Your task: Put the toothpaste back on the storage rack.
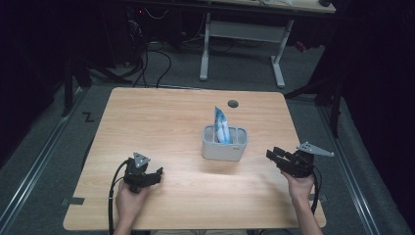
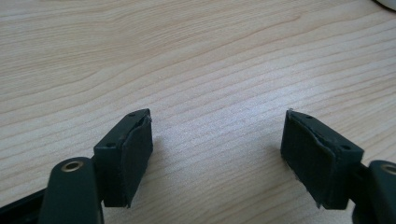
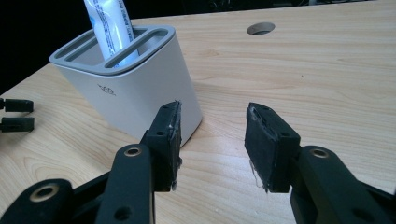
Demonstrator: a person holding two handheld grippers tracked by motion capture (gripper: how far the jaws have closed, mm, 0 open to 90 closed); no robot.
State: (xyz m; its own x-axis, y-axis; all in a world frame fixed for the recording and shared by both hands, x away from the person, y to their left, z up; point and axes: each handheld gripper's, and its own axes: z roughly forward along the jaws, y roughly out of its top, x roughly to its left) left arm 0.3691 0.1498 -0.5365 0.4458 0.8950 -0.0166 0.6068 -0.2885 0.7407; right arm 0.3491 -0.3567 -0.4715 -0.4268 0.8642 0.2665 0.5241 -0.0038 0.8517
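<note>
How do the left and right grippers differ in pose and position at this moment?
The left gripper rests low on the table left of the white holder, while the right gripper sits right of the holder, pointing toward it. The left gripper's jaws face bare wood and stand wider apart; the right gripper's jaws frame the holder's corner at close range. Both are open, empty, and touching nothing but the hands holding them.

A white holder [image 1: 224,143] with a blue-white packet [image 1: 221,125] stands mid-table [image 1: 161,117].

Pale wood grain under my jaws.
My table [image 2: 196,56] looks smooth laminate; the holder [image 3: 140,93] matt white plastic, the packet [image 3: 109,28] glossy.
</note>
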